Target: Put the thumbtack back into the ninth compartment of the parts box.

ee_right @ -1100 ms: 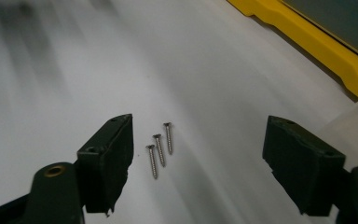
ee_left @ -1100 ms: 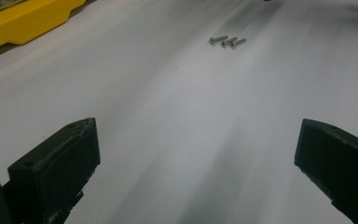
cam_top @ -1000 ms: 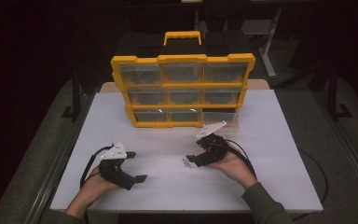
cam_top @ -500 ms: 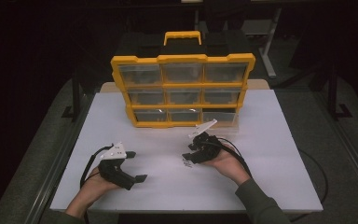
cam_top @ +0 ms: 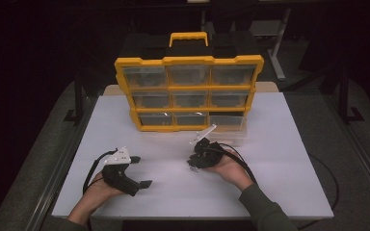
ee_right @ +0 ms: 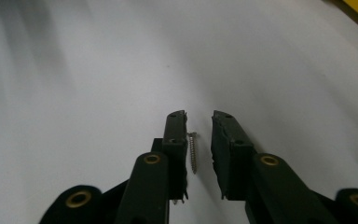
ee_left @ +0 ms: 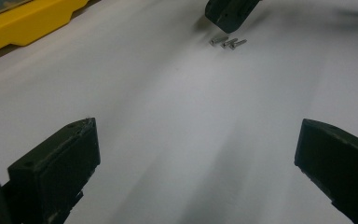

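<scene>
A person's right hand-held gripper is lowered onto the white surface in front of a yellow drawer organizer, its jaws drawn to a narrow gap after closing in over the past moment. A single screw lies on the surface between the two jaws, just beside one pad; a visible gap separates it from the other, so it is not yet clamped. From the left gripper view, a few more small screws lie together just beside the tip of the right hand-held gripper. The left hand-held gripper rests farther from the organizer, to the left of the screws, jaws spread wide with nothing between them.
</scene>
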`<action>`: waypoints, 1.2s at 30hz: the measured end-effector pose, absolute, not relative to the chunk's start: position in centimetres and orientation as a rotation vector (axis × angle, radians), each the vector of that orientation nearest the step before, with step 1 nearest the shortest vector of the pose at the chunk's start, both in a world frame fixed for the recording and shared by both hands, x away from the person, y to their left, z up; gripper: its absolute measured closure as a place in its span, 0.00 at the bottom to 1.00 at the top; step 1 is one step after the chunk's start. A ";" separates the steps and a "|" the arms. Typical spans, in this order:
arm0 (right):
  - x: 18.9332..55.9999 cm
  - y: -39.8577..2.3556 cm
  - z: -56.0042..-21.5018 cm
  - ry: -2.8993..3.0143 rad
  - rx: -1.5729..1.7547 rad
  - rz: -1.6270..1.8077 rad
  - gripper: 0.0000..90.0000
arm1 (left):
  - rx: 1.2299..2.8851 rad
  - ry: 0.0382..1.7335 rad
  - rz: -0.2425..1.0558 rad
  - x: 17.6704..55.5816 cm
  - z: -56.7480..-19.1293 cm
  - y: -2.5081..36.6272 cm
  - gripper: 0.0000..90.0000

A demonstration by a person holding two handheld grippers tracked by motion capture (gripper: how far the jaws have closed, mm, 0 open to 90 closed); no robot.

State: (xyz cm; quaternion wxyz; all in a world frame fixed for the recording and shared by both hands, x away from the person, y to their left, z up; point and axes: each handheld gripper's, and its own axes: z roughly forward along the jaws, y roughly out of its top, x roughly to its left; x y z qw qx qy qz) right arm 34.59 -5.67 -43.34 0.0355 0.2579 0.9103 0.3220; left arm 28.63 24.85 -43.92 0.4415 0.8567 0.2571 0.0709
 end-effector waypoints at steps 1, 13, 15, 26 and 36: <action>34.6 -5.6 -43.4 2.801 0.795 0.982 0.84 | 2.126 0.638 0.176 28.6 -43.9 24.8 0.00; 34.8 -5.2 -44.1 2.821 0.788 0.929 0.90 | 2.129 0.635 0.174 28.6 -43.9 24.8 0.00; 34.8 -5.2 -44.2 2.823 0.790 0.923 0.91 | 2.128 0.636 0.174 28.6 -43.9 24.8 0.00; 34.9 -5.2 -44.3 2.822 0.792 0.912 0.95 | 2.129 0.635 0.172 28.6 -43.9 24.8 0.00; 34.6 -5.6 -43.1 2.802 0.811 0.929 0.95 | 2.136 0.628 0.176 28.6 -43.9 24.8 0.00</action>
